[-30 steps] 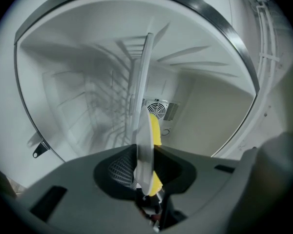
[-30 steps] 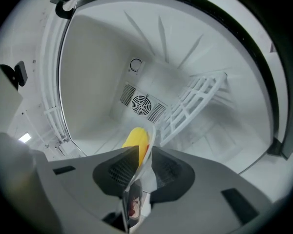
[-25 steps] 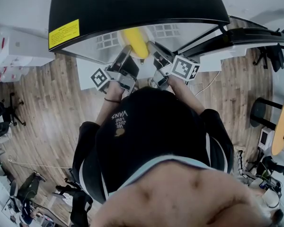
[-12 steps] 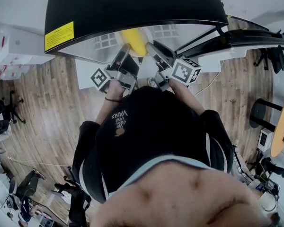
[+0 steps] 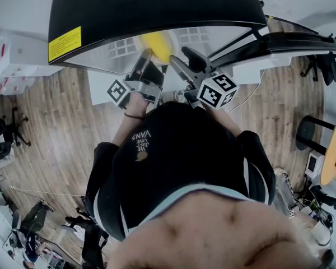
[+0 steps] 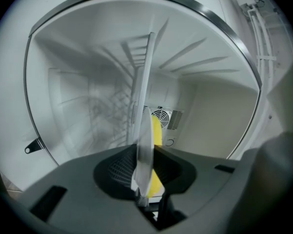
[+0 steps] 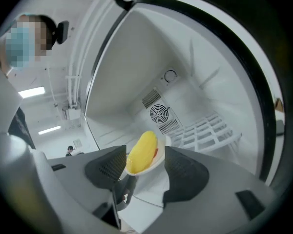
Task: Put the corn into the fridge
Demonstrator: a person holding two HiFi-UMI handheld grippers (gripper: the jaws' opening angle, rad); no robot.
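Clamping the rim of the one white plate [image 6: 142, 145], the left claw [image 6: 145, 174] holds it edge-on inside the open fridge [image 6: 210, 111], the single corn [image 7: 142, 150] lying on it. Right claw [image 7: 145, 162] jaws are opening, pads clear of the plate between them. Placing step, judged nearly done; next: set the plate down inside, then release
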